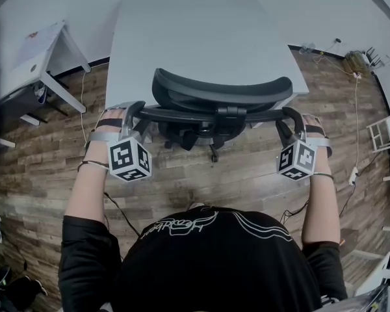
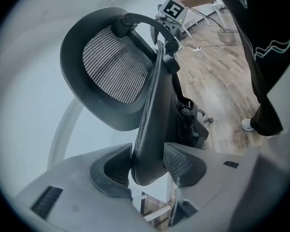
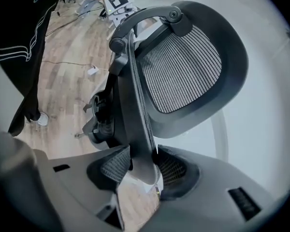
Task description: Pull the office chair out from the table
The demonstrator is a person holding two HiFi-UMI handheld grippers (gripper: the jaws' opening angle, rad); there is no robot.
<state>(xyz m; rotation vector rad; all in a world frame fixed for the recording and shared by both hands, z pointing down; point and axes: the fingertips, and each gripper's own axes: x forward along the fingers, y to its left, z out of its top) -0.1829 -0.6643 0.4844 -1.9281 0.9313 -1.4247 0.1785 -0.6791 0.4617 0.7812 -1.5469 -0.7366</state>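
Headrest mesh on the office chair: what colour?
The headrest is dark grey mesh in a black frame; clearest in the right gripper view.

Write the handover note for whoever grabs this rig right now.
Left claw: shut on the office chair, at the left edge of its back.
Right claw: shut on the right edge of the back.
Chair: tucked in, its back at the near edge of the table.
Done: both grips set.
Left: draw the chair straight back from the table, both hands evenly.
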